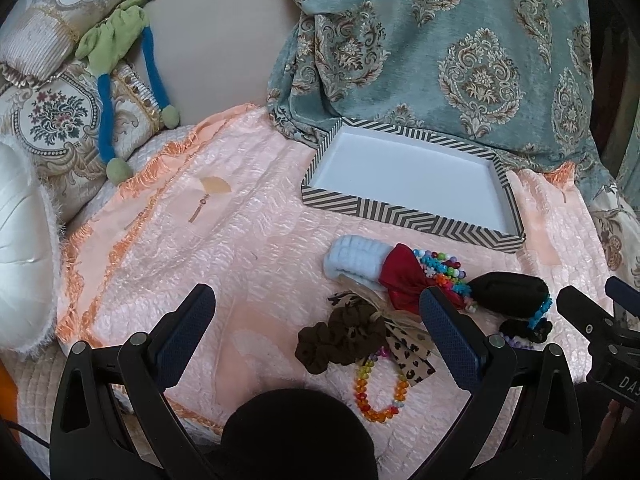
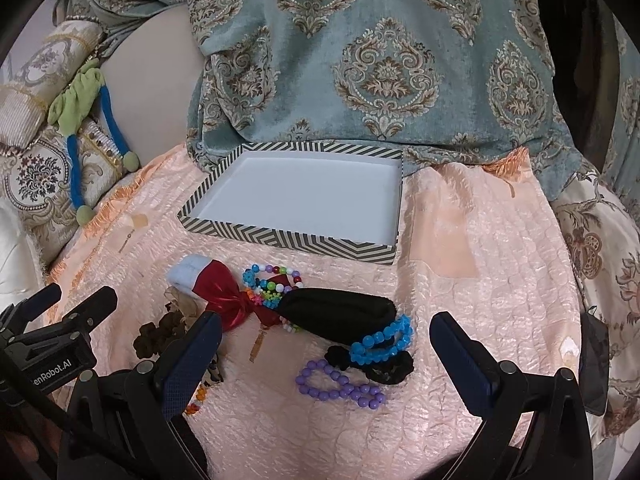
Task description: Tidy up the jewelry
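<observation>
Both tools gape wide, gripping nothing: the left tool (image 1: 320,332) hovers over the brown scrunchie (image 1: 340,338), the right tool (image 2: 326,350) over the purple bracelet (image 2: 340,386) (blue bracelet (image 2: 382,342) just beyond). Farther ahead sits the striped tray (image 2: 288,240).

bedspread (image 2: 460,292): peach cloth, quilted and puckered, with a satin sheen.
tray (image 2: 288,238): stiff card, matt; striped printed paper is seen on the walls, plain white inside.
blue bracelet (image 2: 382,342): glossy, translucent plastic beads.
purple bracelet (image 2: 340,386): smooth plastic beads, duller in finish.
rainbow bracelet (image 1: 380,394): clear, shiny plastic beads.
red bow (image 2: 224,296): cloth with a metallic gloss.
brown scrunchie (image 1: 340,340): soft matt cloth, gathered.
black pouch (image 2: 340,314): matt, fuzzy cloth.
drape (image 2: 380,60): woven chenille-like cloth, matt, with a raised pattern.
finger pads (image 2: 460,364): dark blue, finely textured, matt.
</observation>
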`<action>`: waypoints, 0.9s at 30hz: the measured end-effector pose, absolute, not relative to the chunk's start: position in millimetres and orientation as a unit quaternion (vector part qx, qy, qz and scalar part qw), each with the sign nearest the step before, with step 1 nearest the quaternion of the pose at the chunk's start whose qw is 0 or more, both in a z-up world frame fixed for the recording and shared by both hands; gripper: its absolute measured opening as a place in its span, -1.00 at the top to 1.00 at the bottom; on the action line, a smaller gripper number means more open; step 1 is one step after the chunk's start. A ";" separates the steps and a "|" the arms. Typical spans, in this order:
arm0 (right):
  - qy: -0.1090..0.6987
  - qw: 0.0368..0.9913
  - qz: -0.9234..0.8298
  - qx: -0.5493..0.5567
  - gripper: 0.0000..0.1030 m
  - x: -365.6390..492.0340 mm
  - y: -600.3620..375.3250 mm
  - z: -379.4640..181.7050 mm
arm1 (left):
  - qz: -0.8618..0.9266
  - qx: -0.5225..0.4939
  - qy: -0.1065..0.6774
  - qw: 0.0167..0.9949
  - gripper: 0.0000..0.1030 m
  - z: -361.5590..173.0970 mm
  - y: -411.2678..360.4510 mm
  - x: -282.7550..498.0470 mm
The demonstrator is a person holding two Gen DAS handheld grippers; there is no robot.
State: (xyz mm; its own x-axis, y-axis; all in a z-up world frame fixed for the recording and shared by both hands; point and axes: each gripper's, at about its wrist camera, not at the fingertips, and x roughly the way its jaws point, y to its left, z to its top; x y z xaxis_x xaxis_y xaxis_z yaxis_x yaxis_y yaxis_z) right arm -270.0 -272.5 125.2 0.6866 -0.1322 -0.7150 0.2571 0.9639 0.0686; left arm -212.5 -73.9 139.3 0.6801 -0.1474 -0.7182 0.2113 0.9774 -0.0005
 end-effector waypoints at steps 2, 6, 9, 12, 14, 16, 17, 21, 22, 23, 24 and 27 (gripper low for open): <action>0.382 0.914 -0.105 0.082 -1.00 -270.0 -272.9 124.9 | -0.097 0.043 0.388 0.916 -0.99 139.4 -74.6 -213.1; 0.385 0.914 -0.103 0.081 -1.00 -269.2 -272.4 124.1 | -0.096 0.044 0.388 0.916 -0.99 139.1 -75.2 -214.8; 0.385 0.914 -0.103 0.080 -1.00 -268.9 -272.2 123.9 | -0.097 0.043 0.387 0.916 -0.99 139.8 -75.6 -214.3; 0.385 0.914 -0.102 0.081 -1.00 -269.0 -273.1 123.5 | -0.098 0.046 0.388 0.915 -0.99 139.0 -76.3 -214.2; 0.386 0.913 -0.102 0.081 -1.00 -268.9 -272.8 122.8 | -0.099 0.046 0.390 0.914 -0.99 138.0 -76.3 -213.9; 0.388 0.912 -0.101 0.082 -1.00 -268.7 -272.8 122.0 | -0.099 0.044 0.392 0.914 -0.99 137.5 -76.5 -213.5; 0.389 0.912 -0.101 0.082 -1.00 -268.8 -272.7 121.7 | -0.099 0.044 0.392 0.914 -0.99 137.5 -76.3 -213.4; 0.389 0.912 -0.100 0.081 -1.00 -269.3 -271.9 121.6 | -0.099 0.045 0.391 0.914 -0.99 137.4 -76.1 -214.1; 0.389 0.912 -0.100 0.081 -1.00 -269.4 -271.6 121.5 | -0.100 0.045 0.391 0.914 -0.99 137.3 -76.3 -214.3; 0.390 0.912 -0.100 0.080 -1.00 -269.3 -271.2 121.2 | -0.100 0.045 0.392 0.914 -0.99 137.1 -76.3 -214.6; 0.390 0.912 -0.100 0.080 -1.00 -269.1 -270.9 120.8 | -0.101 0.045 0.392 0.913 -0.99 137.0 -76.7 -214.6; 0.392 0.911 -0.099 0.081 -1.00 -268.9 -270.9 119.7 | -0.100 0.047 0.391 0.914 -0.99 136.4 -78.4 -215.4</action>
